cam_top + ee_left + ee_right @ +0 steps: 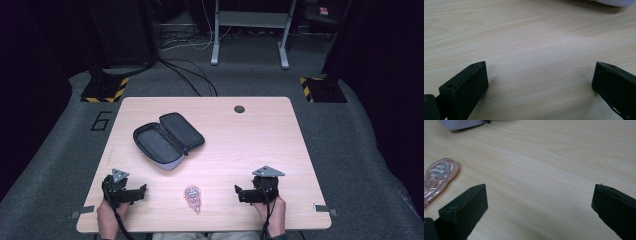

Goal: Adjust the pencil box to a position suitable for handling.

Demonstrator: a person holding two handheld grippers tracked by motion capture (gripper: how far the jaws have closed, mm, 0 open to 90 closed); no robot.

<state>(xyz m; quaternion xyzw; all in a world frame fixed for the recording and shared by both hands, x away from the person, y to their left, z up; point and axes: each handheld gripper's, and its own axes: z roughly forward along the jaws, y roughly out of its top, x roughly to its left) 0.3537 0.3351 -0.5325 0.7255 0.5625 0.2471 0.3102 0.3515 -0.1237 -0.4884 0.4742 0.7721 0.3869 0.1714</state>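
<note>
In the high view a pale wooden tabletop (250, 145) stands on grey carpet amid dark stands and cables, bearing an open dark case (167, 140) and, between the left gripper (142, 191) and right gripper (239, 192), a small pink packet (192, 197). In the left gripper view the jaws stand wide over bare wood, holding nothing; in the right gripper view the jaws are likewise wide and empty, the packet (437, 178) lying just beside the left jaw

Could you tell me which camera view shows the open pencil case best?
The high view: the open pencil case lies whole there, both halves visible. The left gripper view and right gripper view catch just a pale edge of it at the top.
</note>
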